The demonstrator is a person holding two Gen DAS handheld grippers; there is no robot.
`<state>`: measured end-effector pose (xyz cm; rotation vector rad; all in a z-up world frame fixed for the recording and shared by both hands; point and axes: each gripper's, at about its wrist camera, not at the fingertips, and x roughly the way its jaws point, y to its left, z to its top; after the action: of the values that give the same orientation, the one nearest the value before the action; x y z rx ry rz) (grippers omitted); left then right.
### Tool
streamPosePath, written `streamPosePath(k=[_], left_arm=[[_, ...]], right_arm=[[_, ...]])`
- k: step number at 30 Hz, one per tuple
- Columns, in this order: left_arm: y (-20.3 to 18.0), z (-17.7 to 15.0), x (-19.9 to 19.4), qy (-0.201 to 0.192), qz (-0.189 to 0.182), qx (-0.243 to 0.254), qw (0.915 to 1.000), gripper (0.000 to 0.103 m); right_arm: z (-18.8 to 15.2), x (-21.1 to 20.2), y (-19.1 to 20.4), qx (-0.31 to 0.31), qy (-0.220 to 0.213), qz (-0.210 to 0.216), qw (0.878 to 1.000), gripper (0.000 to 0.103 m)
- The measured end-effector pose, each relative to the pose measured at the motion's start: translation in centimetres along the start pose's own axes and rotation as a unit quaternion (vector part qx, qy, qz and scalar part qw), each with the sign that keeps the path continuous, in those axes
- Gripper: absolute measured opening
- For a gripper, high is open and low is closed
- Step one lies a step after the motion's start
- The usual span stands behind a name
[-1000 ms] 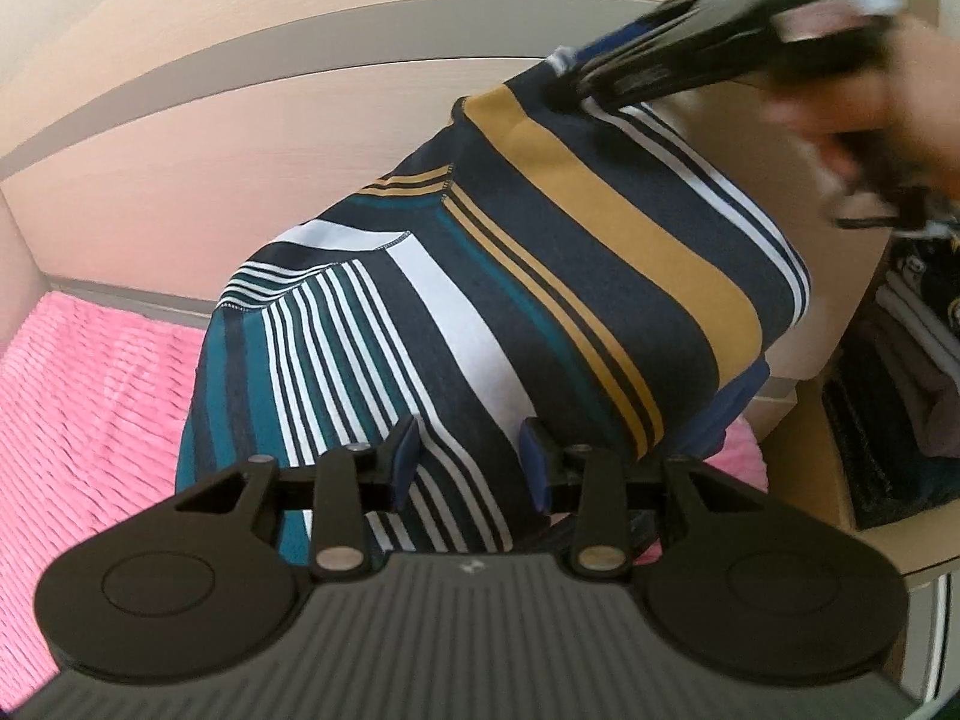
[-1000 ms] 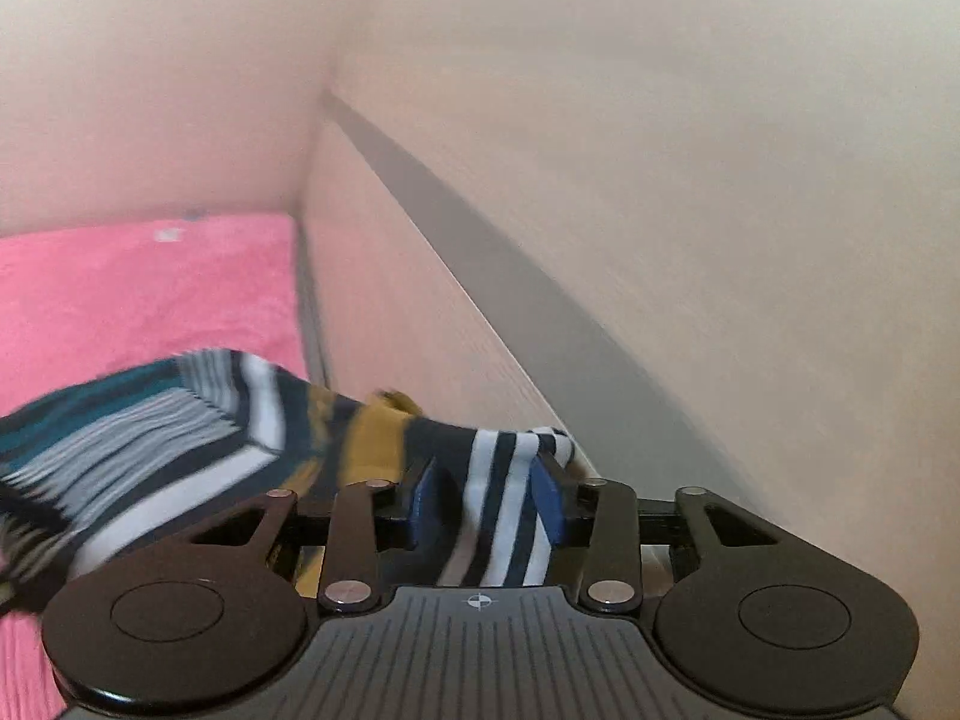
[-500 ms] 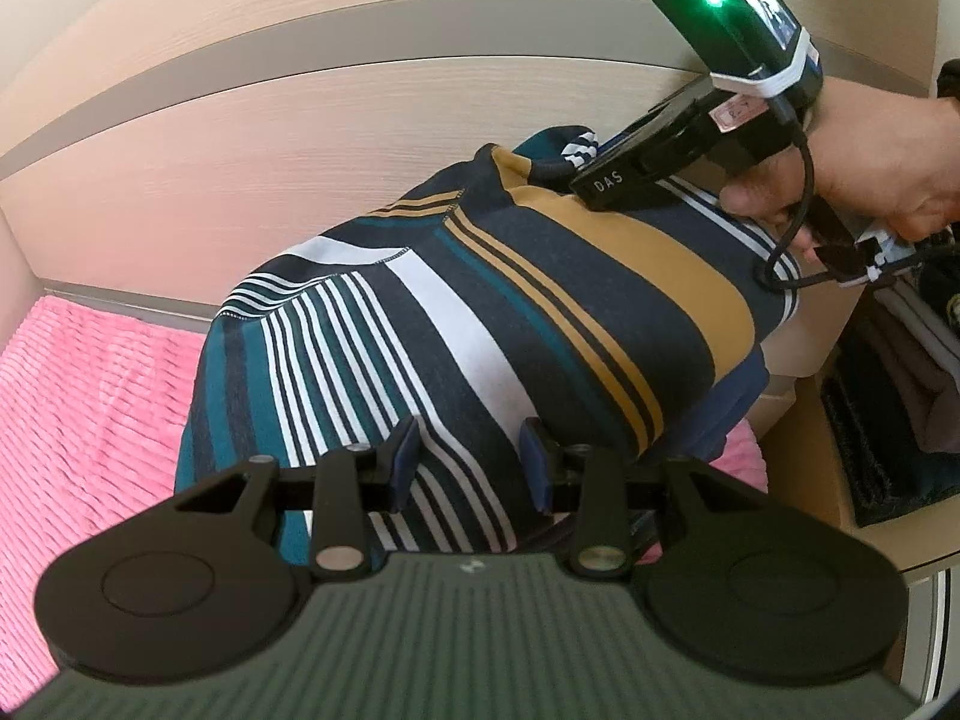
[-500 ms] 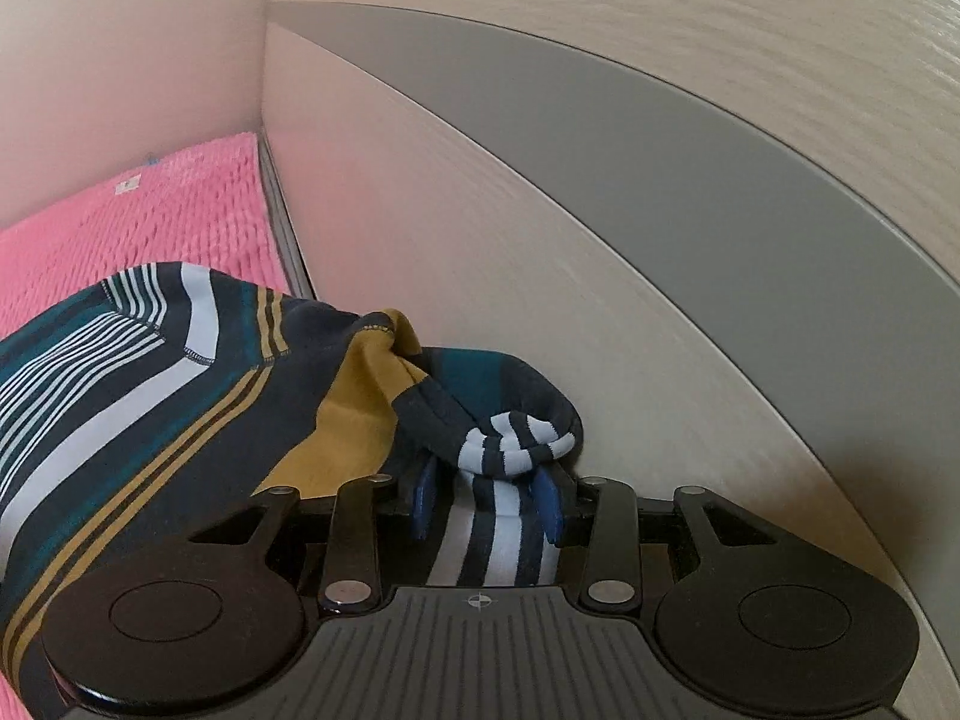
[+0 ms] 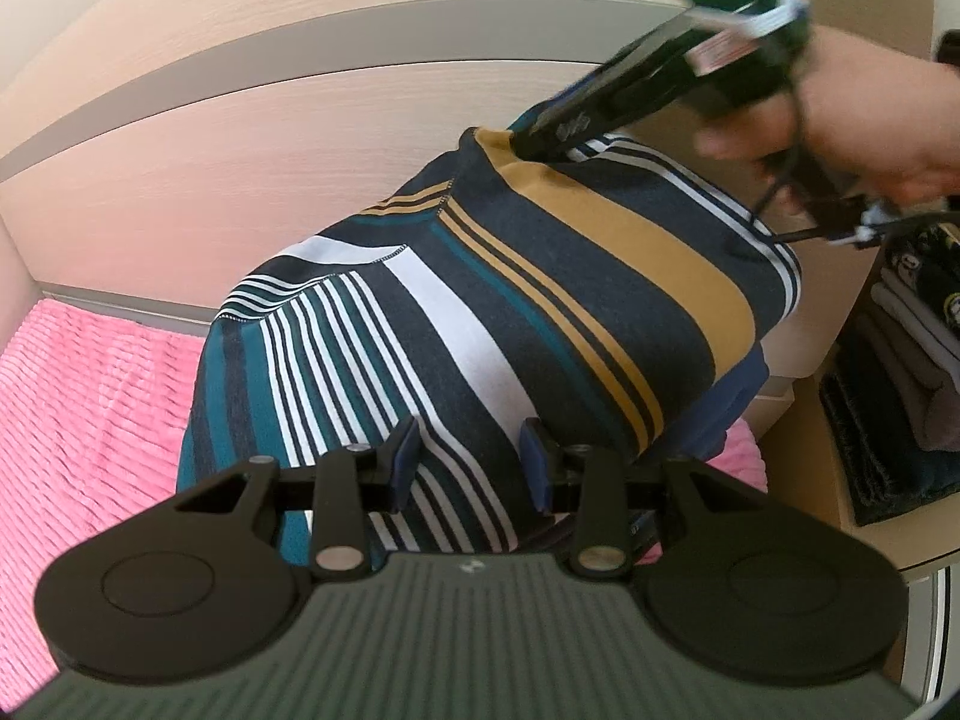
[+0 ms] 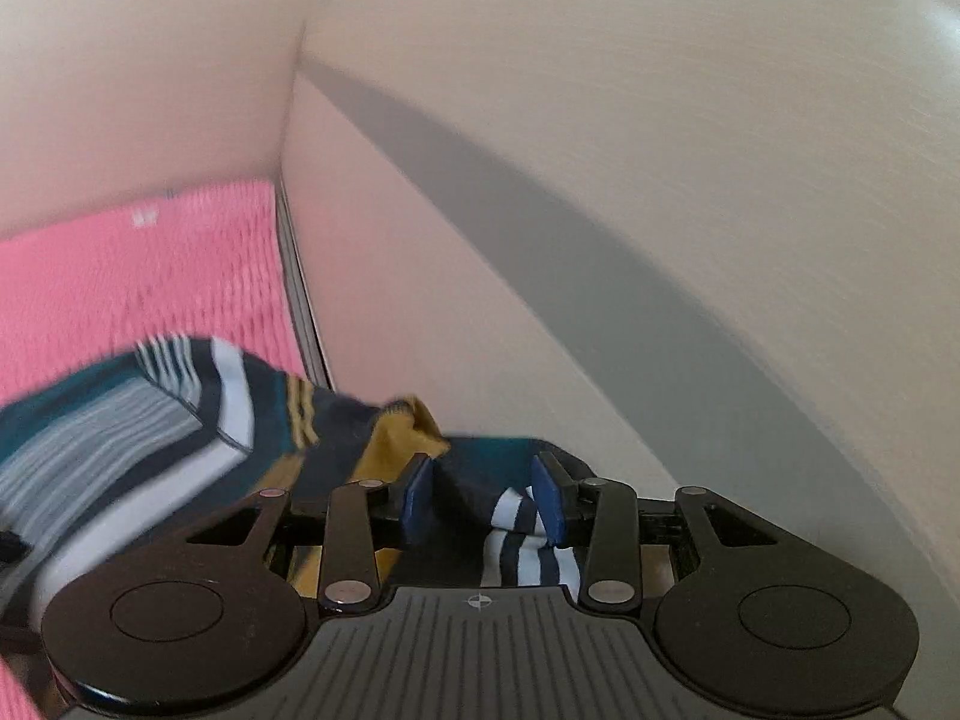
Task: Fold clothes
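Folded clothes (image 5: 912,360) stacked in open wooden compartment (image 5: 822,480), right edge.

Pink ribbed bed cover (image 5: 90,396) spread flat, running up to a pale wood-grain headboard (image 5: 252,180) with a grey band across it. Same pink cover (image 6: 138,276) in the right wrist view, meeting the board along a narrow grey edge strip. Striped shirt (image 5: 480,324) in navy, teal, white and mustard over the cover; whether its lower part rests on the bed cannot be told. To the right, a light wooden shelf (image 5: 828,480) beside the bed, carrying a stack of folded dark and grey clothes (image 5: 900,408).
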<state>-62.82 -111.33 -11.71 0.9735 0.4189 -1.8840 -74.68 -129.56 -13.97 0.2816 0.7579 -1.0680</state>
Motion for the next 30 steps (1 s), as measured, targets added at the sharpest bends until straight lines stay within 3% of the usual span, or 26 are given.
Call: streamPosePath(k=[3, 6, 10, 13, 14, 15, 17, 23, 25, 26, 30], left_arm=[[0.1, 0.0, 0.0, -0.002, 0.001, 0.0, 1.0, 0.032], [0.1, 0.1, 0.0, -0.001, 0.0, 0.001, 1.0, 0.032], [0.2, 0.2, 0.0, -0.001, -0.001, 0.002, 1.0, 0.032], [0.6, 0.4, -0.2, -0.001, -0.003, -0.002, 1.0, 0.033], [0.6, 0.5, -0.4, -0.002, -0.003, -0.003, 1.0, 0.035], [0.8, 0.6, -0.6, -0.005, -0.001, -0.004, 1.0, 0.037], [1.3, 0.7, -1.3, -0.011, 0.006, -0.009, 0.9999, 0.04], [6.0, -0.4, -4.4, -0.024, 0.042, -0.088, 0.9949, 0.041], [7.5, -1.2, -3.7, -0.004, 0.046, -0.118, 0.9919, 0.038], [8.0, -1.6, -3.2, 0.006, 0.046, -0.13, 0.9904, 0.038], [9.0, -2.9, -1.3, 0.03, 0.041, -0.152, 0.987, 0.049]], right_arm=[[-0.3, 0.5, 0.2, 0.003, 0.023, -0.007, 1.0, 0.039], [-1.1, 1.4, -0.8, 0.056, 0.051, 0.011, 0.997, 0.039], [-1.1, 1.6, -1.4, 0.042, 0.063, 0.025, 0.997, 0.039], [0.4, 0.3, -1.4, 0.046, 0.045, 0.035, 0.997, 0.04], [0.7, -0.6, -1.4, 0.046, 0.029, 0.037, 0.998, 0.046], [1.1, -1.5, -1.5, 0.047, 0.014, 0.039, 0.998, 0.063], [0.5, -4.2, -1.2, 0.044, -0.007, 0.045, 0.998, 0.077], [-3.7, -10.2, -0.7, 0.064, -0.017, 0.08, 0.995, 0.076], [-5.7, -10.5, -0.3, 0.086, 0.001, 0.093, 0.992, 0.068], [-6.4, -9.7, 0.3, 0.098, 0.015, 0.099, 0.99, 0.055], [-8.0, -7.2, 1.4, 0.113, 0.055, 0.104, 0.987, 0.055]])
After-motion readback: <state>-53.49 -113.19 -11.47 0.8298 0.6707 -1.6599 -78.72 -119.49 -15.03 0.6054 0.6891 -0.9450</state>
